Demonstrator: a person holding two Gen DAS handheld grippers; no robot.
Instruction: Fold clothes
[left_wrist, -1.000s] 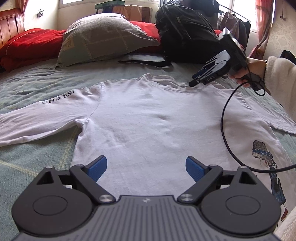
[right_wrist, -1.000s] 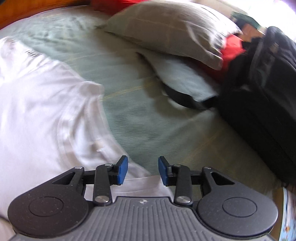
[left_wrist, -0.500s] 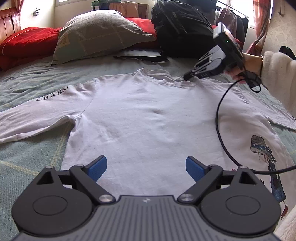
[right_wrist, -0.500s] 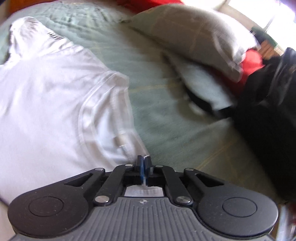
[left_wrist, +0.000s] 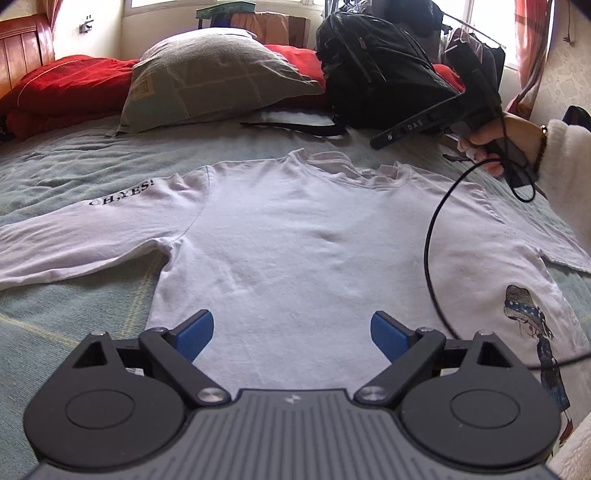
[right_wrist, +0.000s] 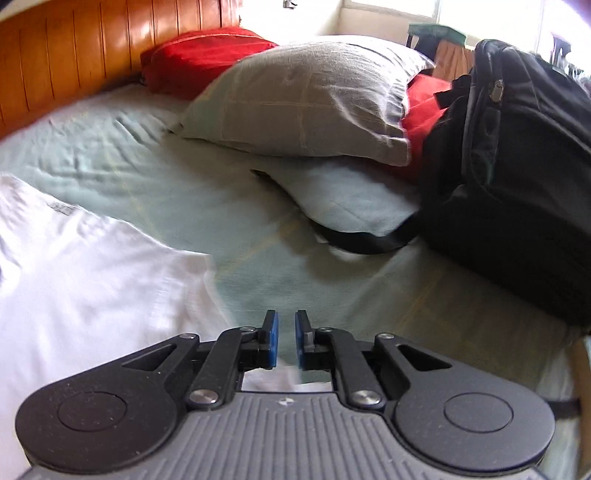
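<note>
Shirt (left_wrist: 314, 251) hem hidden behind left tool (left_wrist: 291, 332).

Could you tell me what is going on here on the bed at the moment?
A person is setting up to fold a white long-sleeved shirt spread flat on the bed. The left gripper hovers wide open over the hem, holding nothing. The right gripper, in the person's hand, hangs above the collar; its jaws have just been opening and stand slightly apart with no cloth between them. No fold has been made yet.

Both low wrist views face the headboard, sharing the pillow (left_wrist: 218, 77) and backpack (right_wrist: 517, 177).
</note>
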